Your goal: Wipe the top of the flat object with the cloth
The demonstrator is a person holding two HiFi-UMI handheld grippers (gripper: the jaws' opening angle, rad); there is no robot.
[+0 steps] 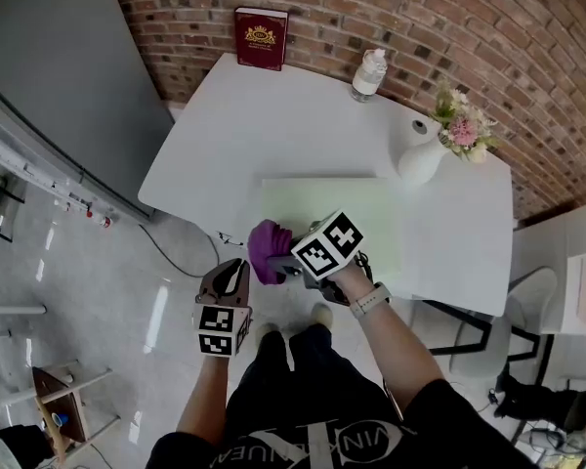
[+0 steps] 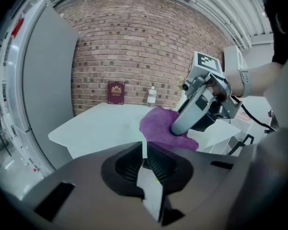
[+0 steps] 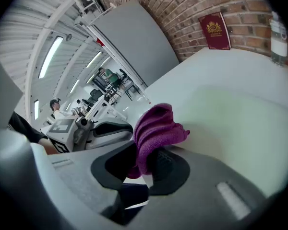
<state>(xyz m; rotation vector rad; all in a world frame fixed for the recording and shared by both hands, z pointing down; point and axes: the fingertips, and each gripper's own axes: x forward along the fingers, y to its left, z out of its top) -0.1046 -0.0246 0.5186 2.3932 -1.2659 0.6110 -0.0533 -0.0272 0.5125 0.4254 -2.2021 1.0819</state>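
A pale green flat sheet (image 1: 347, 223) lies on the white table (image 1: 273, 115), reaching toward its near edge. My right gripper (image 1: 285, 267) is shut on a bunched purple cloth (image 1: 267, 247) at the sheet's near left corner; in the right gripper view the cloth (image 3: 153, 133) sticks up from between the jaws over the sheet (image 3: 230, 123). My left gripper (image 1: 230, 279) hangs below the table's near edge, shut with nothing between its jaws. From the left gripper view the cloth (image 2: 161, 126) and the right gripper (image 2: 175, 128) show ahead.
At the table's far edge a dark red book (image 1: 261, 37) leans against the brick wall beside a clear bottle (image 1: 368, 74). A white vase with pink flowers (image 1: 425, 154) stands right of the sheet. A grey panel (image 1: 59, 76) stands left; a cable (image 1: 176, 252) trails over the floor.
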